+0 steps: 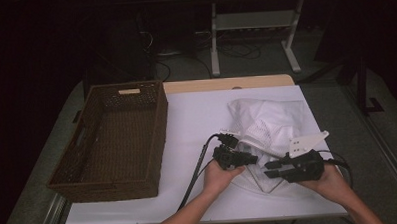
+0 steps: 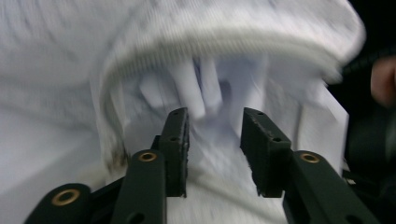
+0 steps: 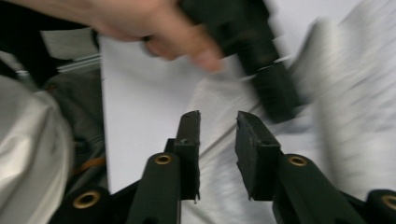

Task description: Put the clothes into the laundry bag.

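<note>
Both hand-held grippers (image 1: pixel 261 162) hover open — white garment (image 1: pixel 272 122) just beyond.

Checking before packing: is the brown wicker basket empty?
Empty. The high view shows the brown wicker basket with its woven bottom bare; the white garment lies on the table beside it.

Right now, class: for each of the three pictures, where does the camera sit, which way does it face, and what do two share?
High view: above the table's near side, facing forward and down on the brown wicker basket; both forearms show.
Left gripper view: on the left claw, facing the crumpled white cloth garment; black jaws apart.
Right gripper view: on the right claw, facing the garment; the other hand shows.
Shared: the garment.
</note>
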`<act>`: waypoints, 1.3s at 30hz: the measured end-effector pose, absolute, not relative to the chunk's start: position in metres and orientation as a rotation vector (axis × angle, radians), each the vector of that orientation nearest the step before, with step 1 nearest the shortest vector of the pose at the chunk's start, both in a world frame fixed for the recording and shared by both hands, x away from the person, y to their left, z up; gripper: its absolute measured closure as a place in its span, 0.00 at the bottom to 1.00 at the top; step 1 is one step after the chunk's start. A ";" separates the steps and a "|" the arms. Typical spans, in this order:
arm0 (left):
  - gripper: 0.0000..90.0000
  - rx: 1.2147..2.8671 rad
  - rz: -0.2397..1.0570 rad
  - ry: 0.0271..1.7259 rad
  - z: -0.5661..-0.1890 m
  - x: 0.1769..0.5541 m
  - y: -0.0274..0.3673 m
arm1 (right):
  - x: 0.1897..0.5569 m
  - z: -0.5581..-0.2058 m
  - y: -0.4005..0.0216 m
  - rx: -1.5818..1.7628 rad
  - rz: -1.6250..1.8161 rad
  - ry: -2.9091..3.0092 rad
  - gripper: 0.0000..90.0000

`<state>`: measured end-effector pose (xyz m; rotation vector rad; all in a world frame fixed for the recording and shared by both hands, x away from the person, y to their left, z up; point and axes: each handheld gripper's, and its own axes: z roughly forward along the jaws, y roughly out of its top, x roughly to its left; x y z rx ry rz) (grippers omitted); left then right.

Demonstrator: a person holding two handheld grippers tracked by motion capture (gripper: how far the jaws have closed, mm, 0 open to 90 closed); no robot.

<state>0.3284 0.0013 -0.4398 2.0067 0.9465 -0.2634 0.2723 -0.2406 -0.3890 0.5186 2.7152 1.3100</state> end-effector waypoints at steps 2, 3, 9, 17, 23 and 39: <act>0.64 2.003 -0.269 0.952 -0.437 0.325 0.009 | 0.276 -0.381 -0.242 0.518 1.295 2.674 0.73; 0.63 2.002 -0.271 0.955 -0.436 0.324 0.013 | 0.278 -0.378 -0.242 0.517 1.285 2.657 0.72; 0.52 1.994 -0.249 0.996 -0.434 0.316 0.037 | 0.296 -0.372 -0.240 0.510 1.179 2.606 0.66; 0.54 2.069 -0.286 1.059 -0.454 0.320 0.045 | 0.313 -0.382 -0.226 0.501 1.072 2.644 0.73; 0.97 2.084 -0.325 1.040 -0.461 0.329 0.037 | 0.320 -0.381 -0.223 0.502 1.072 2.690 0.96; 1.00 1.902 -0.292 0.994 -0.425 0.305 0.099 | 0.300 -0.398 -0.234 0.533 1.045 2.792 0.96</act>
